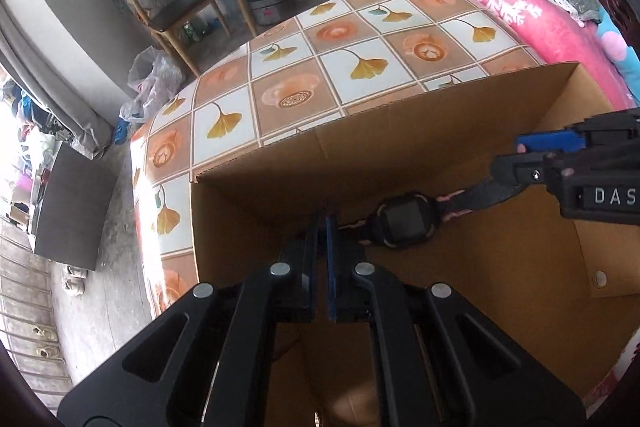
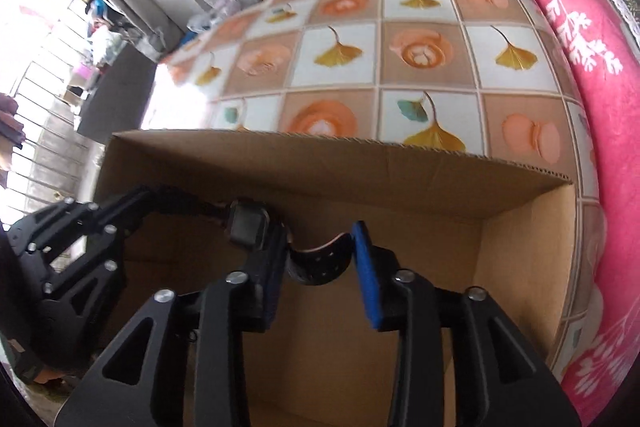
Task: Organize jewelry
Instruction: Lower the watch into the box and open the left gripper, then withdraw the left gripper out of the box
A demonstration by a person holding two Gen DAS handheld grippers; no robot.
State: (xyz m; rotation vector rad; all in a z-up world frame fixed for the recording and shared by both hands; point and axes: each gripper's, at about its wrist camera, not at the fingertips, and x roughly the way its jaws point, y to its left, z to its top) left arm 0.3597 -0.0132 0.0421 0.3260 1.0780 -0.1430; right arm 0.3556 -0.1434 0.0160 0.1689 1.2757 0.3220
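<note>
we hold the watch (image 2: 248, 225) over the box (image 2: 328, 155): left gripper (image 1: 322, 223) clamped on one strap, right gripper (image 2: 320, 255) parted around the other. if the left slips, the watch may drop crooked.

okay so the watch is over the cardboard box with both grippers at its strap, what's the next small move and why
Probably open the left gripper so the watch drops into the cardboard box. The right gripper already stands open around its strap end, so only the left one, shut on the other strap end, seems to hold it.
</note>
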